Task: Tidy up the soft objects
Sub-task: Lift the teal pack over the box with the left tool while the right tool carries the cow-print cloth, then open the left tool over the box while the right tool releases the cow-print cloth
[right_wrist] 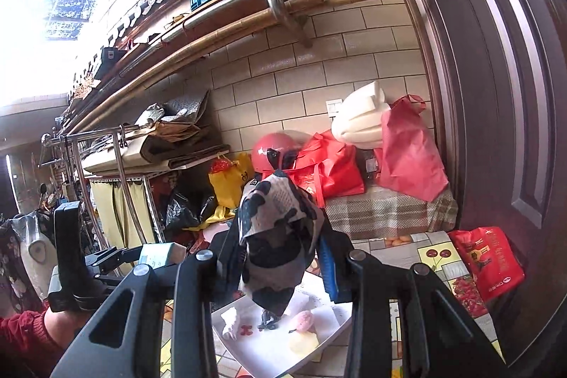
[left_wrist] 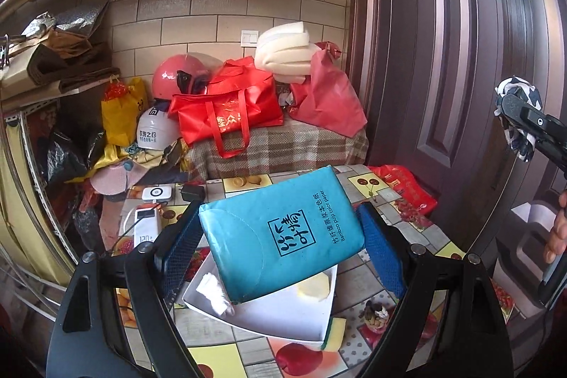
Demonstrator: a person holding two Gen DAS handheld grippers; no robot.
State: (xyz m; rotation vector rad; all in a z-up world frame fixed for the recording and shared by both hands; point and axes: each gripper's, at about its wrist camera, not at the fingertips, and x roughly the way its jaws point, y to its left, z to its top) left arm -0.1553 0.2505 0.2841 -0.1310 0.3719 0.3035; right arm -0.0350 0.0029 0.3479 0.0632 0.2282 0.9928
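L gripper (left_wrist: 280, 232) is holding a teal tissue pack (left_wrist: 283, 236) up over the white tray (left_wrist: 283, 314). Jaws are spread wide, about the pack's width, blue pads pressing its two short ends, so the pack is sitting tilted between them w/ its near corner dipping toward the tray floor. Probably gripped across the ends because the pack is soft and squashes; looks like it's about to go down into the tray.

R gripper (right_wrist: 280, 257) is clamping a black-and-white patterned cloth (right_wrist: 280, 229), jaws nearly closed on the bunched fabric. Cloth is draping over and hanging below the pads, loose tail dangling above the tray but not touching it, as far as I can tell. Held high, likely so it's staying clear while the pack goes first.

Tray is already carrying small soft bits: white wad (right_wrist: 232, 319), pink puff (right_wrist: 304, 321), pale yellow sponge (right_wrist: 303, 340), a dark scrap (right_wrist: 269, 319). They're lying mid-tray and toward the near edge, so free floor for the pack is tight; it's wider than any bare patch and would prob. end up resting on them.

Tray is sitting on the fruit-print worktop (left_wrist: 407, 229), a yellow-green sponge (left_wrist: 335, 330) poking out from under its near corner. Worktop to the tray's right is mostly bare; door is close on that side, and a phone + charger are lying just left of the L gripper, so swing room is better toward the right.
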